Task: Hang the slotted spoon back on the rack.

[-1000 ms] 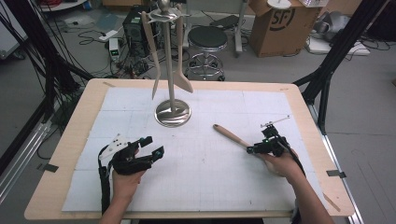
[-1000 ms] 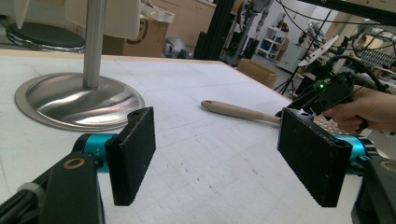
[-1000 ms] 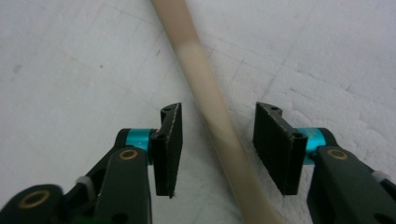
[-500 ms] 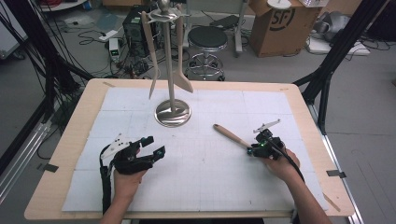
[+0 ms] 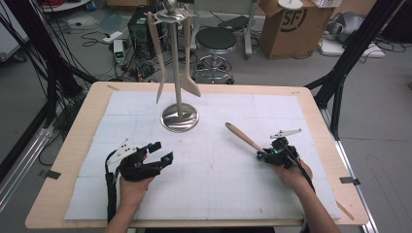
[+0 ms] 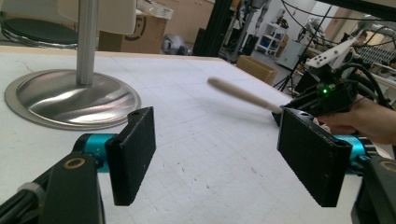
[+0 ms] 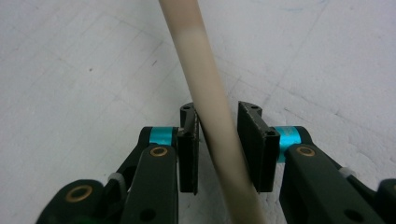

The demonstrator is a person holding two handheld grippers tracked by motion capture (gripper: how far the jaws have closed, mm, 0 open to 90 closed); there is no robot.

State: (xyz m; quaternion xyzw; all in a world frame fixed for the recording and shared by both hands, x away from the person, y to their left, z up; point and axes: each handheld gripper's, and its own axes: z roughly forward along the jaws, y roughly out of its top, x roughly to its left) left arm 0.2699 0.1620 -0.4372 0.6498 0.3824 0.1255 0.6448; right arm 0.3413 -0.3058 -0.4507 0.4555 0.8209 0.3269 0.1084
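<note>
Right claw (image 5: 263, 156) around wooden handle (image 5: 241, 137), near stand (image 5: 179, 118)

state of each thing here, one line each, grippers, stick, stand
left gripper: open, nothing between its jaws, low over the table
right gripper: jaws around the wooden stick, a slim gap on one side
wooden stick: one end between the right jaws, the free end raised
metal stand: upright, two utensils hanging from its top
</note>
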